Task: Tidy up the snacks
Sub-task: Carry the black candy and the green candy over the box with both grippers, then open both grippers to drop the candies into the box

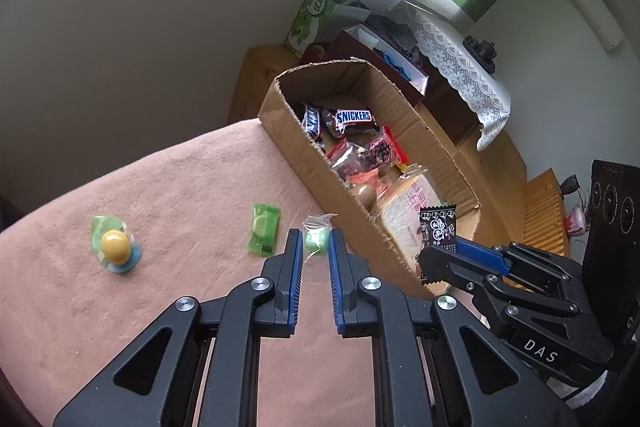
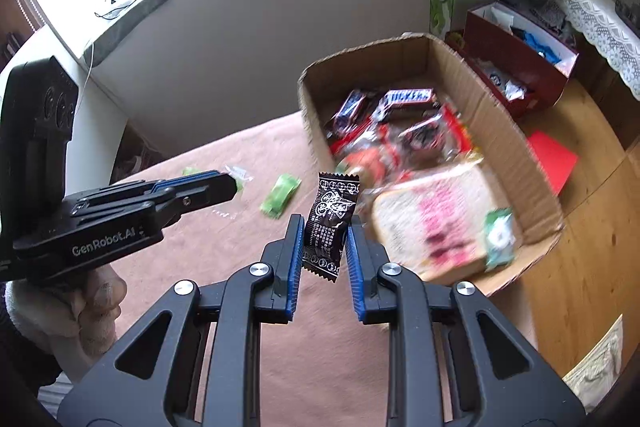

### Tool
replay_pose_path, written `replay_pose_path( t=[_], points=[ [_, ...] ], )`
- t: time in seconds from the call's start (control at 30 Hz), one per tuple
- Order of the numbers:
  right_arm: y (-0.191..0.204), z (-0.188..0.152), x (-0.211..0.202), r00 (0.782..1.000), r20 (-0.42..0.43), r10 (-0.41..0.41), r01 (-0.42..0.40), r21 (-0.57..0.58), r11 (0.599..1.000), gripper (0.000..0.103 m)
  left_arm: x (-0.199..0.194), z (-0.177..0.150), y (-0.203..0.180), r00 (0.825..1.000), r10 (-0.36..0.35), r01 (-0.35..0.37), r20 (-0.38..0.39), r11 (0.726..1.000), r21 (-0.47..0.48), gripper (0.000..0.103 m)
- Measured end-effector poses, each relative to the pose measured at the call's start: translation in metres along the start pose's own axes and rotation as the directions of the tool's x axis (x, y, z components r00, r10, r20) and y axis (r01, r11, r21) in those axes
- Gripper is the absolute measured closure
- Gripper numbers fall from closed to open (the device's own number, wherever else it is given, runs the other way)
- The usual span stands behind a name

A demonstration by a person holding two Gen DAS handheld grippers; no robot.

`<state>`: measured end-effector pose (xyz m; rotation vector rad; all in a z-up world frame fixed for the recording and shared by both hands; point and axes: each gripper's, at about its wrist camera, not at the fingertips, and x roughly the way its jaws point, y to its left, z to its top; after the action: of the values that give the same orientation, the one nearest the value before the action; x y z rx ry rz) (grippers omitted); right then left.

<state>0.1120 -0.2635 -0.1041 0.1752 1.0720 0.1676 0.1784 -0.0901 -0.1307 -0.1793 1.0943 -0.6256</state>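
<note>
The open brown cardboard box (image 2: 516,163) is sitting at the far right edge of the pink cloth-covered worktop (image 1: 180,187) and is lying ahead and to the right of both claws, its long axis running away from them. It is already holding Snickers bars (image 1: 354,119), red-trimmed clear packets (image 1: 368,155) and a large pale bread packet with pink print (image 2: 432,219).

The right claw (image 2: 323,235) is the nearer one to the box: it is gripping a small dark brown printed sachet (image 2: 328,223) upright between its pads, with the near cardboard wall just ahead. In my judgement, the coming move is a short carry forward and right over that wall, which is the only obstruction.

The left claw (image 1: 315,247) is clamping a small clear wrapper with a light green sweet (image 1: 316,237) and is standing further left, over the cloth.

Two items are still lying loose on the worktop: a flat green rectangular packet (image 1: 264,235) just left of the left claw, and a yellow egg-shaped sweet on a green and blue wrapper (image 1: 116,247) well apart to the left.
</note>
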Motion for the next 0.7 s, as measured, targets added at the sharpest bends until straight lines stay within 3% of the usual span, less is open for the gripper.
replay_pose_path(
  t=[0.4,0.7],
  points=[
    [-0.056,0.064,0.01,0.999,0.043,-0.023,0.024,-0.028,0.999,0.082,0.033,0.048,-0.037,0.999,0.019,-0.02,0.04,0.999,0.027,0.092],
    [-0.074,0.087,0.04,1.0,0.007,-0.02,0.02,-0.064,0.998,0.082,0.055,0.074,-0.05,0.997,0.065,-0.067,0.053,0.997,0.04,0.092]
  ],
)
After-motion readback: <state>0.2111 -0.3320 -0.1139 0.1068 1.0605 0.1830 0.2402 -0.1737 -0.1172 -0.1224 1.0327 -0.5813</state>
